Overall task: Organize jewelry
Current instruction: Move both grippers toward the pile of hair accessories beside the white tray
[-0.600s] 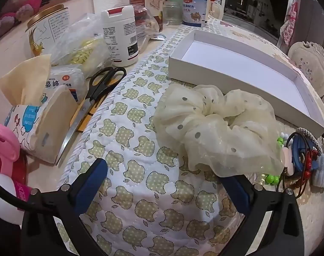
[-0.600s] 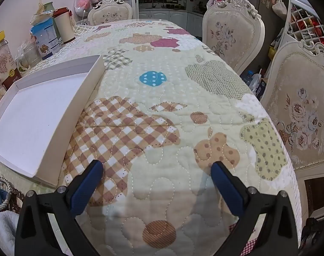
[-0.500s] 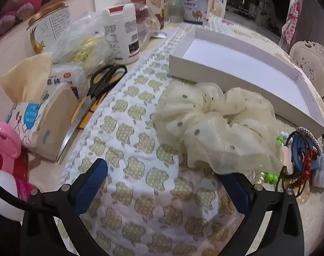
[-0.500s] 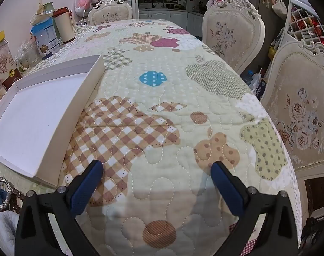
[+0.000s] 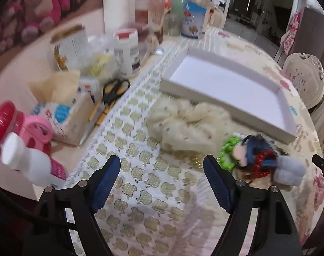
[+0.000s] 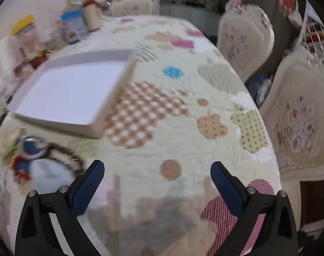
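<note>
At the bottom of the left wrist view the left hand-held gripper (image 5: 162, 170) stands with its jaws wide apart and nothing between them, over the quilt (image 5: 140, 183) that covers the counter. Just past its right finger, at centre right, lies a blurred heap of hair ties (image 5: 257, 160) with green beads (image 5: 228, 151) at its left edge and a grey fluffy piece at its right. Behind the heap, at frame centre, a cream scrunchie (image 5: 183, 125) lies against the near wall of the white tray (image 5: 225, 98), whose floor is bare. At left stand a tissue pack (image 5: 64, 115), scissors (image 5: 113, 91) and, further back, jars and cans, all blurred. In the right wrist view the right hand-held gripper (image 6: 157, 175) is likewise wide open and empty at the bottom, above the quilt's patchwork. The hair ties show as a blur at lower left, the tray at upper left beyond them, and chairs (image 6: 245, 40) at the right edge.
</note>
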`<state>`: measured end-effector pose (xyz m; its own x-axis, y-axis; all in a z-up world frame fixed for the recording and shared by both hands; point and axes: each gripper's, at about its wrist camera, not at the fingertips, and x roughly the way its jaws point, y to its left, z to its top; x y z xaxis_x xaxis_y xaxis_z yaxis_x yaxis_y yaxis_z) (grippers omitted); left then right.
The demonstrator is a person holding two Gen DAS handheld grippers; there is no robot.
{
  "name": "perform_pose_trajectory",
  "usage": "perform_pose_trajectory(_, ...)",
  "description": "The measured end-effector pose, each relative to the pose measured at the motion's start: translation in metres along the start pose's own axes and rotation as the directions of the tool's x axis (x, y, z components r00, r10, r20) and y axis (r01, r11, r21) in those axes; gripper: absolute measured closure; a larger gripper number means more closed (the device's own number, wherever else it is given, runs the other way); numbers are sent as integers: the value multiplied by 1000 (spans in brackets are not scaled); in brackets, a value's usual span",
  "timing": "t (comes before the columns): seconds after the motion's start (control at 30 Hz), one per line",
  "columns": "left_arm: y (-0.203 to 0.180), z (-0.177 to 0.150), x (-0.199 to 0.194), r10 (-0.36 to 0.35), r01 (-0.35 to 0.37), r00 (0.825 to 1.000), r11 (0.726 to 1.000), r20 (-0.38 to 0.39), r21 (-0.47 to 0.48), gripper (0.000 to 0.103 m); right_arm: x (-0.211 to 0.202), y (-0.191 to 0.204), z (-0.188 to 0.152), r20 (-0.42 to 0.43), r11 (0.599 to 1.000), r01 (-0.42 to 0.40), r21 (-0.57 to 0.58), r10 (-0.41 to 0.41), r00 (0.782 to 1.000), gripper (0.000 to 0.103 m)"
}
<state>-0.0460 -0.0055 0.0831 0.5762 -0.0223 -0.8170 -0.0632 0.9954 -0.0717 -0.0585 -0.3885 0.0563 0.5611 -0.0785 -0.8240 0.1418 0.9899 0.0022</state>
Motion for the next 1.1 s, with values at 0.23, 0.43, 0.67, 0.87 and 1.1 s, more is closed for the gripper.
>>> perform_pose_trajectory(0.23,-22,0,-36,6,-7,999,1000,54,15,25,-65,22,4,124,989,-143,-27,145,982,1)
perform_pose_trajectory(0.43,-37,-8,-49,6,-8,997,999,73,31,25,-100,43,6,199,984,-142,-112,162,966,1)
perform_pose_trajectory(0.67,-54,-14,-55,3,-7,997,998,83,57,25,-119,57,6,207,975,-170,-141,197,958,1)
perform_pose_trajectory(0.87,-59,-20,-52,-2,-3,997,997,72,71,25,-116,54,5,186,979,-175,-108,193,963,1)
perform_pose_trajectory(1.1,-59,-23,-45,-1,-2,999,998,48,62,25,-107,53,5,155,984,-152,-93,165,974,1)
